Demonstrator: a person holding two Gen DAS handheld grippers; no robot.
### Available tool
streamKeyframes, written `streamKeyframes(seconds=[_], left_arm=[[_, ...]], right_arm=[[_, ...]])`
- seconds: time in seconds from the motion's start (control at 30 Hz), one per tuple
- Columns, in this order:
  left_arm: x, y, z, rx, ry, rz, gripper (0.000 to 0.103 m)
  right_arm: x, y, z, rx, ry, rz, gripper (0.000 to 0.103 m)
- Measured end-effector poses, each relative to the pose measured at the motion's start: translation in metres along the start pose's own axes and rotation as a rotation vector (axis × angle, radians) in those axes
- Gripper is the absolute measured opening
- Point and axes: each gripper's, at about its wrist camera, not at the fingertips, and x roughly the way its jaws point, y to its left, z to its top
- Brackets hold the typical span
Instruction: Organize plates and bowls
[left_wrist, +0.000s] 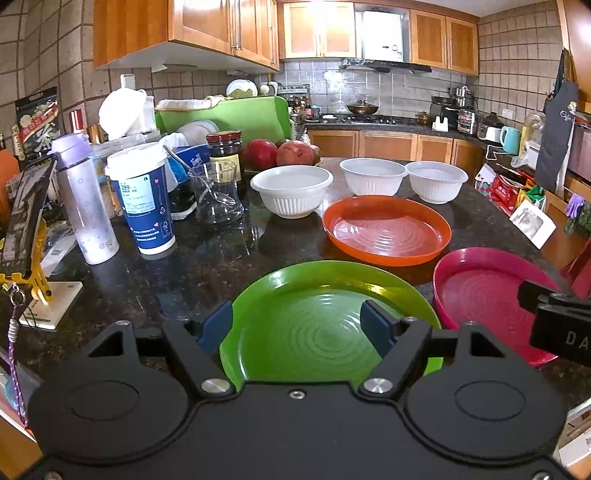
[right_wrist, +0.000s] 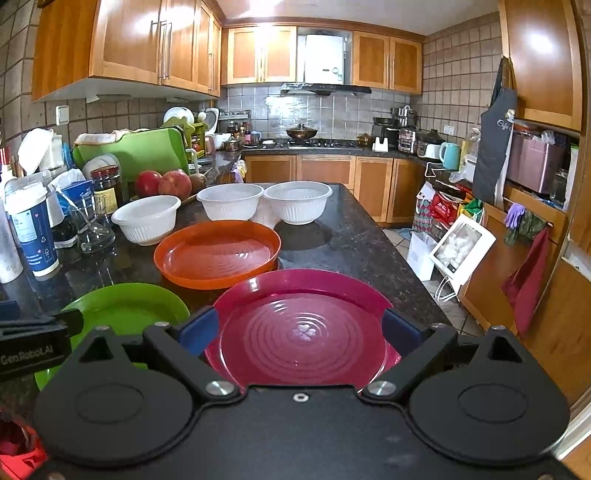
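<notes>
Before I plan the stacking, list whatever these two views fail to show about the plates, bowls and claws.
- Green plate, left wrist view: near rim hidden behind the left claw body.
- Magenta plate, right wrist view: near rim hidden behind the right claw; whether either claw touches its plate cannot be told.
- White bowls: contents, if any, too washed out to tell.
- Orange plate: near edge covered by the magenta plate.

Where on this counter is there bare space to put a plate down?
Bare counter lies right of the orange plate, beyond the pink plate. Another patch sits between the blue cup and green plate. The left edge is crowded.
</notes>
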Motion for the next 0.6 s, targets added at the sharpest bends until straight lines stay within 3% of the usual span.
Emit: streamKeyframes(seconds=[0.6], left_arm=[[0.0029, 0.0016, -0.0027, 0.003, 0.022, 0.013, 0.074]], right_arm=[[0.0024, 0.003, -0.0004, -0.005, 0.027, 0.018, 0.1]])
